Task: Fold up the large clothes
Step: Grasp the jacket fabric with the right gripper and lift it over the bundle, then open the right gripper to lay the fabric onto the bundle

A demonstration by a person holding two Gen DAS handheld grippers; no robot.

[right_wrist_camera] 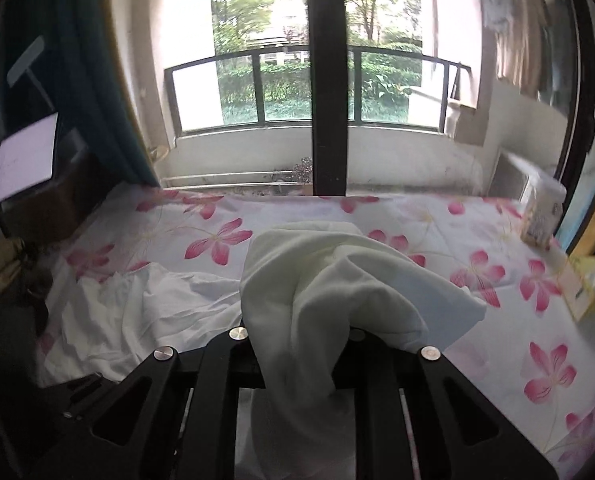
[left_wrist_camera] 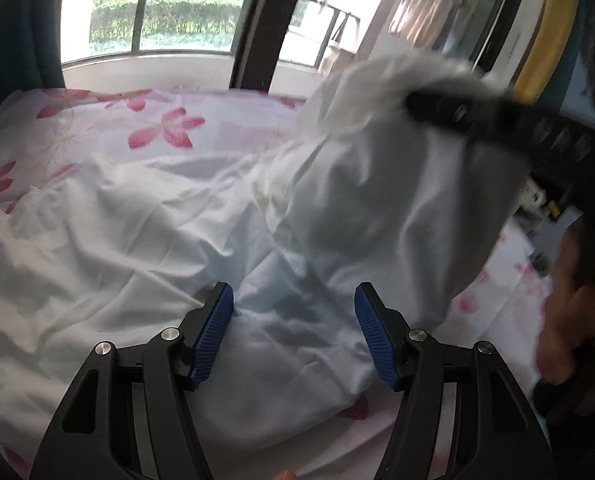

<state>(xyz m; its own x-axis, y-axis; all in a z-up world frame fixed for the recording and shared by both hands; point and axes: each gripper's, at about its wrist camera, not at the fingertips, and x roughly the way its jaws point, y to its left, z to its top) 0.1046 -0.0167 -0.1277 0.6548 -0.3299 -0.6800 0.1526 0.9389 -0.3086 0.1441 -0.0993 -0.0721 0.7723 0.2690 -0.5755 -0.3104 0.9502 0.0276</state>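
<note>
On a flowered bed (left_wrist_camera: 97,120), the right tongs (right_wrist_camera: 297,344) pinch a lifted corner of the white garment (left_wrist_camera: 177,240), which should travel smoothly across while the open left tongs (left_wrist_camera: 293,332) hover just above its flat part.

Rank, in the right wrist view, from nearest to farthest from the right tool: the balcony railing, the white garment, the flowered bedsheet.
1. White garment: clamped in the right tool, draped over it.
2. Flowered bedsheet: spread under and beyond the garment, on both sides.
3. Balcony railing: outside the window, past the bed's far edge.
</note>
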